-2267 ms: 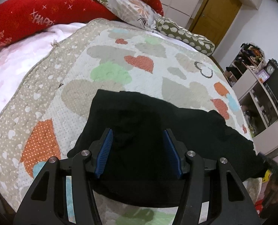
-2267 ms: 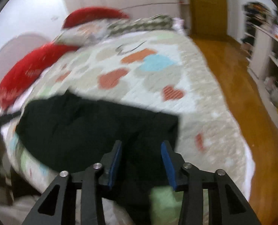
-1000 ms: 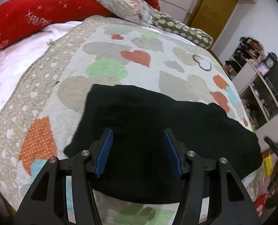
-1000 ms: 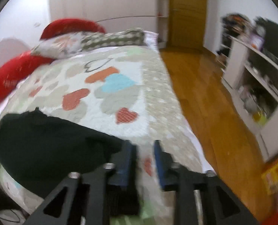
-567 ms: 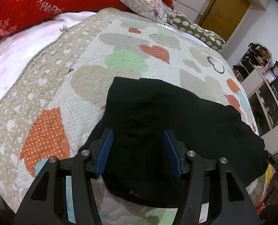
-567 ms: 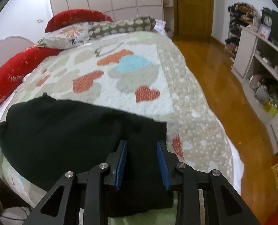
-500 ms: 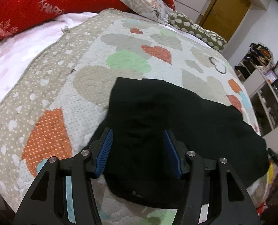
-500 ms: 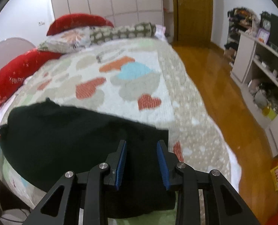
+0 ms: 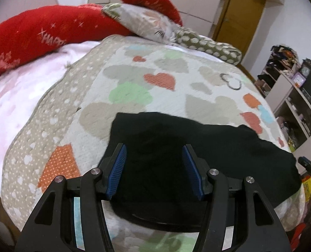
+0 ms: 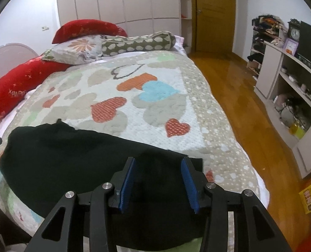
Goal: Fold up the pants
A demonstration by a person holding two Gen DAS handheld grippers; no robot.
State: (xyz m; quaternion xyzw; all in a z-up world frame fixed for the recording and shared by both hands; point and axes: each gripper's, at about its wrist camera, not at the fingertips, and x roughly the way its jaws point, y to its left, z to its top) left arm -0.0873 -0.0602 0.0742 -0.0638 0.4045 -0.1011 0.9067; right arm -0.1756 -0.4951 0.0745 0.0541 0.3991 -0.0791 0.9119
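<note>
Now pants (image 9: pixel 176 147) near quilt (image 10: pixel 197 109) edge

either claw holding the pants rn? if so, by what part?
Nothing held. Left claw and right claw are both open over the black pants, which lie spread on the quilt.

right claw (image 10: pixel 158 163) opened wider, black pants (image 10: pixel 75 157) released and spread flatter

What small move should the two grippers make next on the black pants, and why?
Probably lower and close both: the left gripper and right gripper hang open over opposite ends of the black pants, which lie spread across the quilt.
</note>
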